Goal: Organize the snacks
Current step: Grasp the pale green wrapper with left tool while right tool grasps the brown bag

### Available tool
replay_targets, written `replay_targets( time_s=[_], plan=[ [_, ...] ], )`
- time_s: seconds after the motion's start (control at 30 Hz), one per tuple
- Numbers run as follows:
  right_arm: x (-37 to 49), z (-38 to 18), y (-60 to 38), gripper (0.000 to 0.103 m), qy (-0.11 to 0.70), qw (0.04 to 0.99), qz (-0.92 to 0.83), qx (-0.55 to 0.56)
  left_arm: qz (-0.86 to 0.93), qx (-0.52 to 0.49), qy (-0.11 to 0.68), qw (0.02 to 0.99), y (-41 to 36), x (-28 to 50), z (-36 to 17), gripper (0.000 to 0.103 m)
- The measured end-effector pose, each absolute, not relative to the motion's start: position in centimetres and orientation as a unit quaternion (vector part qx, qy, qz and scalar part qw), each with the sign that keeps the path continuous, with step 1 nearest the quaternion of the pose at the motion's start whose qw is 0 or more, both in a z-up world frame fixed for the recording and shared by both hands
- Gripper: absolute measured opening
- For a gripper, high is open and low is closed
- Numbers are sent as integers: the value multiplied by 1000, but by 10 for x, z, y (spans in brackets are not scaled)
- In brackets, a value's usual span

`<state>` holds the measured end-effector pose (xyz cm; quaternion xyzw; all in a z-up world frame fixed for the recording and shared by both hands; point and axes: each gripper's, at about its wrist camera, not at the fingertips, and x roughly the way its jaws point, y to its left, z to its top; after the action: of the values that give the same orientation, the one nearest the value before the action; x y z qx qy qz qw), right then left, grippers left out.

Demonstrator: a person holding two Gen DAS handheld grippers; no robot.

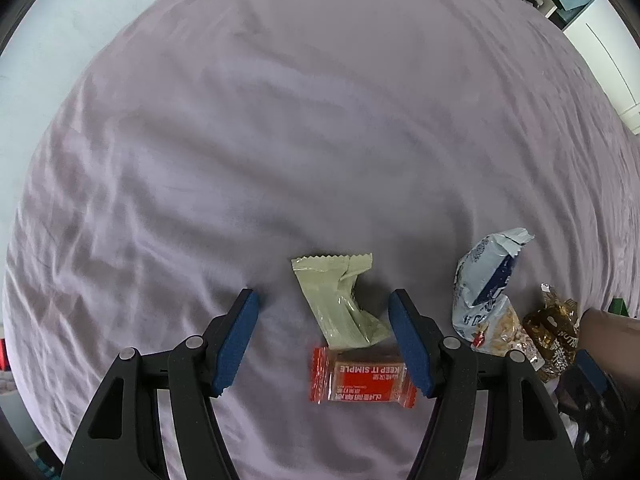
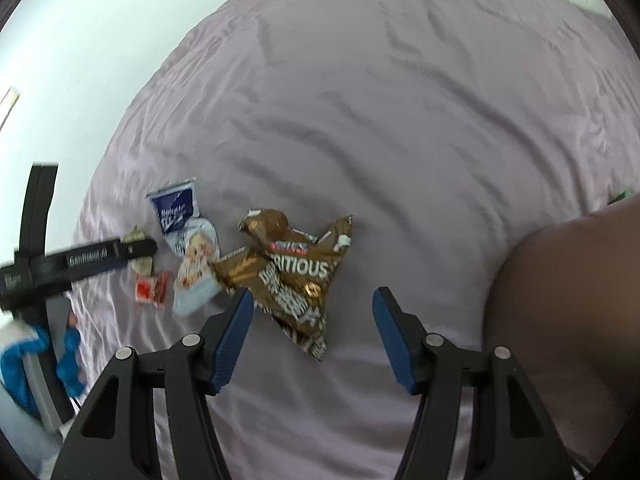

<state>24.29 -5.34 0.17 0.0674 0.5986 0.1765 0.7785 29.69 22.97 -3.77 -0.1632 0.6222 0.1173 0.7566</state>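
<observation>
Several snack packets lie on a mauve bedsheet (image 1: 280,140). My left gripper (image 1: 324,296) points down, open, astride a pale green packet (image 1: 340,308) that its blue pads do not touch. A red packet (image 1: 362,378) lies just below the green one. To the right are a white-and-blue packet (image 1: 486,276), a clear bag (image 1: 500,336) and a crumpled brown packet (image 1: 554,328). My right gripper (image 2: 313,295) is open over the brown packet (image 2: 288,268), which lies by its left finger (image 2: 236,332), untouched. The left gripper (image 2: 92,260) partly hides the green packet (image 2: 140,266) in the right wrist view.
A person's brown-clad limb (image 2: 560,300) fills the right side of the right wrist view. Blue cloth (image 2: 68,352) shows past the bed's left edge. The sheet (image 2: 400,120) stretches wrinkled beyond the packets. White furniture (image 1: 600,40) stands at the far right.
</observation>
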Motion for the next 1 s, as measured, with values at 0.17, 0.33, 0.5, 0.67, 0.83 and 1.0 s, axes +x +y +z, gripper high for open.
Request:
replay_targets(
  time_s=[0.17,0.33,0.5,0.67,0.83,1.0],
  plan=[
    [253,-15,-51,37,610,768,165,100,109,-152,628,755,229,311,-50,61],
    [259,-21,-38,29,614,765,168,92,102,-137,627,760,225,316,-61,61],
    [264,-23,-20,19,617,763,180,72,95,-131,626,762,219,313,-61,53],
    [264,-27,-12,0,618,763,183,49,93,-119,626,765,227,316,-62,26],
    [262,-26,-17,0,613,763,197,54,87,-122,622,769,239,322,-64,17],
    [259,-21,-23,0,608,765,206,55,77,-124,616,774,246,321,-63,16]
  ],
)
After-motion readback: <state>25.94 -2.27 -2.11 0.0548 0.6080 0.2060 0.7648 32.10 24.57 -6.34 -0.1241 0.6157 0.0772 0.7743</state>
